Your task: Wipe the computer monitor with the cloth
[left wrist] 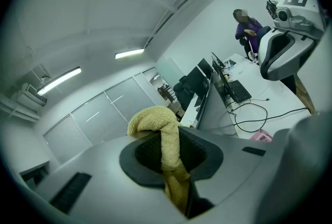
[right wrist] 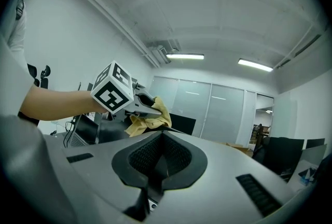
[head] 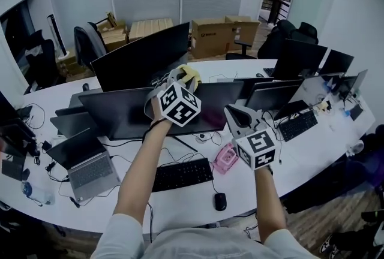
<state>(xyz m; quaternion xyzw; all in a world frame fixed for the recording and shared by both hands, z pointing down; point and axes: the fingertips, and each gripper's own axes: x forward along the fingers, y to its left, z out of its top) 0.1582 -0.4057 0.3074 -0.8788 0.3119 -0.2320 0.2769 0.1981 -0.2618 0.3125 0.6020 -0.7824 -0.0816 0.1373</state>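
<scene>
Pinches the yellow cloth (left wrist: 167,150) tight between the jaws of the left gripper (head: 180,79), just above the top edge of the monitor (head: 120,115), near its middle. Looks raised there to begin the wipe at the top of the screen and work down.

Takes the cloth as 1 narrow strip, long axis along the jaws, free end folded over past the tips and pointing away beyond the monitor's top edge. Leaves a loose pad out front to meet the screen.

Holds the right gripper (right wrist: 161,162), jaws pressed together with nothing between, in front of the monitor's right end. Probably parks it there clear of the wiping path.

Shows the monitor wide, long axis left to right, dark screen facing the person.
</scene>
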